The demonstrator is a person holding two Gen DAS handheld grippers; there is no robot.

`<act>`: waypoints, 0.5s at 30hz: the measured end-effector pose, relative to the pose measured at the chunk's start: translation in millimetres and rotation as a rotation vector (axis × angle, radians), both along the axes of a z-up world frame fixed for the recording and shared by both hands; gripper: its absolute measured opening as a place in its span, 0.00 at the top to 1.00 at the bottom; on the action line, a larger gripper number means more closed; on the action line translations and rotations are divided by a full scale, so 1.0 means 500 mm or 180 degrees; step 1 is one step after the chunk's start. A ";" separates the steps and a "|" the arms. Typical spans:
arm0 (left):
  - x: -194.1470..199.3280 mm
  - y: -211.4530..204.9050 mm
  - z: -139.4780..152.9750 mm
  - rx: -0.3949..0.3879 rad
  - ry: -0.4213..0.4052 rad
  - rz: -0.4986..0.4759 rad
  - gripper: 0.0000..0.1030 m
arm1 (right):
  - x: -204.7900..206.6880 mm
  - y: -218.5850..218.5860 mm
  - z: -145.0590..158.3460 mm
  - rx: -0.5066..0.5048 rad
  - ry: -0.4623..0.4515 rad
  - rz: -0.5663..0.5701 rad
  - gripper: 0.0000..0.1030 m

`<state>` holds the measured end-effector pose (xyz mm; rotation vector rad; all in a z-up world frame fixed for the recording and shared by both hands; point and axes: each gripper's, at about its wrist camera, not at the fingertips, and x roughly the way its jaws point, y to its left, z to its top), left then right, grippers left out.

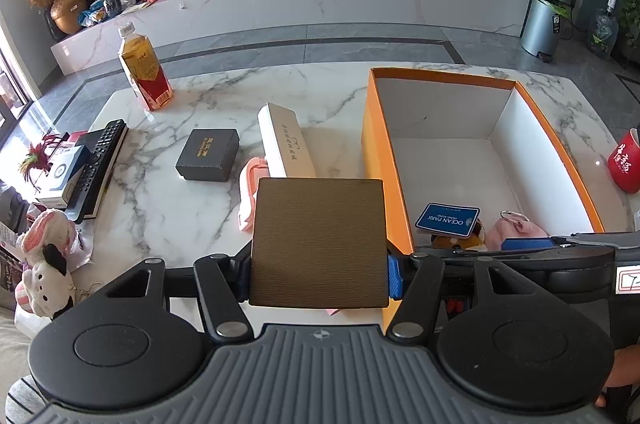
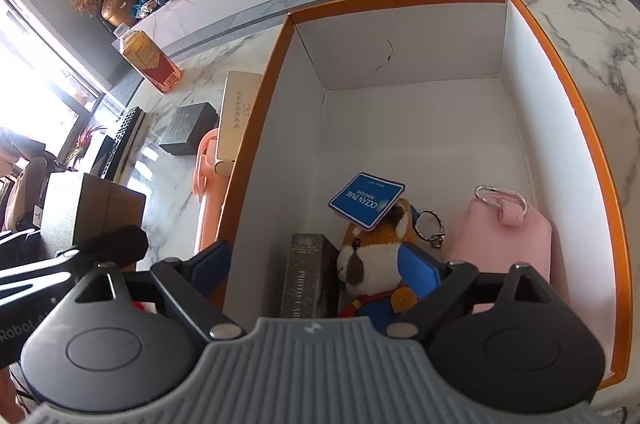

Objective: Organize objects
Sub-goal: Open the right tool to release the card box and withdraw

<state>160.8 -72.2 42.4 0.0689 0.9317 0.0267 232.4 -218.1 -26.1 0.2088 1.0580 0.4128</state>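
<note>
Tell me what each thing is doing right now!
Left gripper: shut on the brown box, held above the table.
Right gripper: open over the orange box, plush between its fingers.
Orange box: open, no lid.
Fox plush: lying in the orange box.
Pink pouch: lying in the orange box.
Tea bottle: upright, capped.
Black box: closed, on the table.

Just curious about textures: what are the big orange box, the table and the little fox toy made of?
Orange box: likely cardboard, matte, with thin folded walls and a creased white inside. Table: looks like polished marble or an imitation, grey-veined and glossy. Fox toy: plush fabric, fuzzy pile.
</note>
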 end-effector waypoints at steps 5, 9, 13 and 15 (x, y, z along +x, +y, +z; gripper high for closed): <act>0.005 0.002 0.001 -0.0028 0.0023 -0.0015 0.34 | 0.010 -0.013 0.002 0.0043 0.0065 0.0003 0.01; 0.010 -0.003 0.004 -0.0016 0.0044 -0.0062 0.34 | 0.018 -0.021 0.007 0.0033 0.0171 0.0016 0.01; 0.018 -0.011 0.007 0.0035 0.0029 -0.0123 0.34 | 0.009 -0.044 0.024 0.0037 0.0074 0.0060 0.01; 0.023 -0.018 0.006 0.0094 0.0039 -0.0187 0.34 | 0.000 -0.051 0.036 0.0008 0.0012 0.0116 0.01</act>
